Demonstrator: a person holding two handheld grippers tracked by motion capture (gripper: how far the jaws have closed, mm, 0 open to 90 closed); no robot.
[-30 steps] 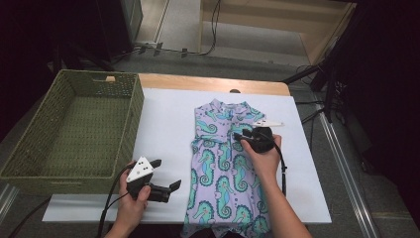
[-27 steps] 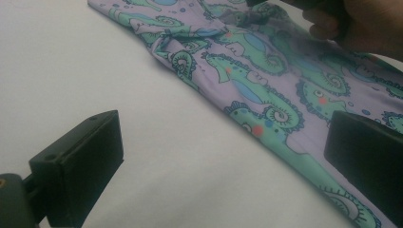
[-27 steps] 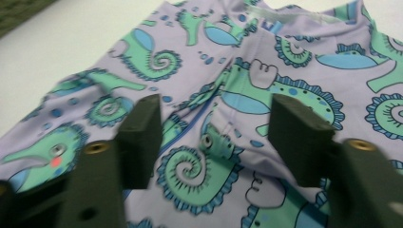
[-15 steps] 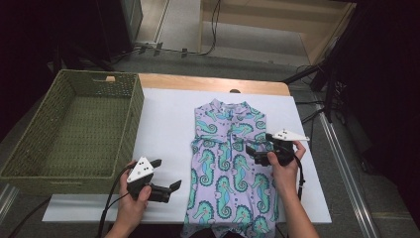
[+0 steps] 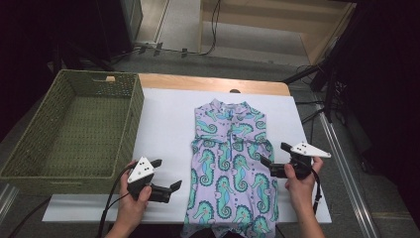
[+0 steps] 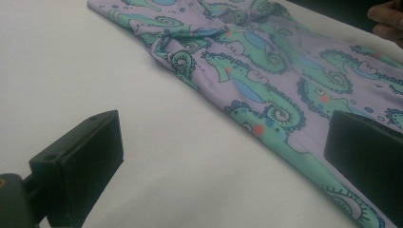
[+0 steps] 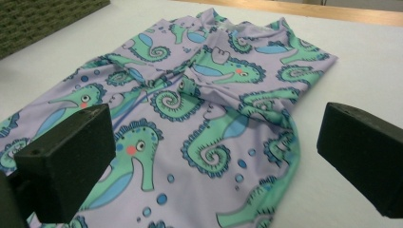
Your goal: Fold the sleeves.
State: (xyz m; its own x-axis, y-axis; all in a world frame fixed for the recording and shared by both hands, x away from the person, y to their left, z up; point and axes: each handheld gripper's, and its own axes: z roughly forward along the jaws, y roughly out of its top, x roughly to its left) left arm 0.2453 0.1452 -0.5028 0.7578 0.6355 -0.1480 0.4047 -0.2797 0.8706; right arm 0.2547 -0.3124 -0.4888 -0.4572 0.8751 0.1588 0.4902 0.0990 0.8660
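Lilac fabric printed with teal seahorses, the garment [image 5: 232, 168] is lying flat down the middle of the white sheet [image 5: 163, 129], collar toward the far edge, its lower hem hanging over the near edge. Both sleeves are lying folded in across the chest.

The right gripper [image 5: 275, 159] is sitting just beside the garment's right edge, level with its middle, pointing in toward it. Its jaws have just been opening and are now standing released, wide apart, with nothing between the pads. In the right gripper view the garment [image 7: 190, 123] is spreading out ahead of the two black jaws, its edge running between them, and neither jaw is touching the cloth.

The left gripper [image 5: 166, 177] is resting near the sheet's near-left part, apart from the garment's left edge, jaws likewise released and empty. In the left gripper view the garment [image 6: 266, 80] is lying ahead and to one side, with bare sheet under the other jaw.

A green woven basket [image 5: 29, 163] is standing at the left, touching the sheet's edge. A wooden table [image 5: 213, 84] edge is showing beyond the sheet.
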